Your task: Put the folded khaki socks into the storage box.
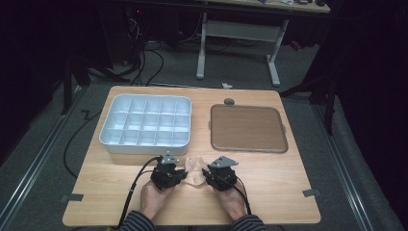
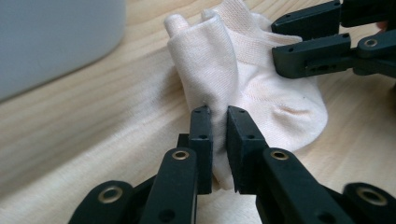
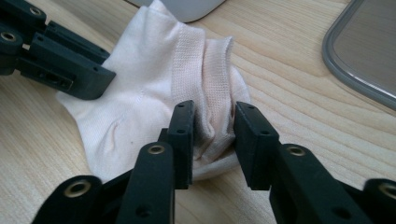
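Note:
A pale cream sock (image 1: pixel 195 171) lies on the wooden table near its front edge, between my two grippers. In the left gripper view, my left gripper (image 2: pixel 219 116) is shut on a fold of the sock (image 2: pixel 261 88) at its near end. In the right gripper view, my right gripper (image 3: pixel 212 116) has its jaws closed on the bunched ribbed cuff of the sock (image 3: pixel 154 79). From above, the left gripper (image 1: pixel 182 174) and the right gripper (image 1: pixel 206 174) face each other across the sock, each in a hand.
A white compartment box (image 1: pixel 108 137) sits just behind the left gripper. A flat brown tray (image 1: pixel 248 127) with a grey rim lies at the back right. Bare wood stretches to both sides along the front edge.

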The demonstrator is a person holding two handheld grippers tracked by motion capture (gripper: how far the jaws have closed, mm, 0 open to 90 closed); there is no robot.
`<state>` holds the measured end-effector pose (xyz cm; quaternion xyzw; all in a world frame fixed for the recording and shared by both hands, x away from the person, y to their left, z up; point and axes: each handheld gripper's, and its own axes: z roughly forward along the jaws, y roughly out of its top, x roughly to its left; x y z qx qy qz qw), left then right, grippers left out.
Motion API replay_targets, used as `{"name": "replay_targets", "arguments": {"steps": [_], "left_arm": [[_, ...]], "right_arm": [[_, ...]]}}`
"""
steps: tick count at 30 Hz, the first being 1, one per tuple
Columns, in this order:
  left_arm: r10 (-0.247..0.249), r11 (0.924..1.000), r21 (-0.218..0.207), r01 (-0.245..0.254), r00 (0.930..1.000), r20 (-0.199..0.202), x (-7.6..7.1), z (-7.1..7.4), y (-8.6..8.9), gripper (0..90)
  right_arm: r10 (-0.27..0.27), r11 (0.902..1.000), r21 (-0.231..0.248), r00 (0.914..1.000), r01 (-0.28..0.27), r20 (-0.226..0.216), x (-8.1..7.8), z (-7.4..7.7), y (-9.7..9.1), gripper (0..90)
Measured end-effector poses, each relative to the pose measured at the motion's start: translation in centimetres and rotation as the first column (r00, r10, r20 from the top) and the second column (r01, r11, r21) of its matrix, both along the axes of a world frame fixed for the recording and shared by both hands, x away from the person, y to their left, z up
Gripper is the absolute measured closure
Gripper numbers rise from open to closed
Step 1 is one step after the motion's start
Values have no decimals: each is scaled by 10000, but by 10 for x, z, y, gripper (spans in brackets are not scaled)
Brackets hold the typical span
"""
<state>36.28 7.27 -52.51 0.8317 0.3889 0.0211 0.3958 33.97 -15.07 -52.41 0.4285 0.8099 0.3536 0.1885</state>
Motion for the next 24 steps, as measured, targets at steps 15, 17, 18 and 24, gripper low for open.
{"name": "replay_targets", "arguments": {"steps": [15,17,18,24], "left_arm": [[880,9961,-99,-877,9951,441,20,22,3,505],[927,9957,-88,-923,9943,533,24,24,0,504],[1006,9948,-204,-996,9934,554,26,23,-1,505],[1112,9938,-90,-1108,9911,730,31,12,-8,518]], "right_arm": [[167,9942,1053,9977,-236,661,-12,20,-5,784],[354,9931,1093,9969,-429,696,-13,23,-2,808],[441,9926,1099,9966,-515,692,-13,24,0,816],[861,9914,957,9954,-897,415,-14,19,13,835]]}}
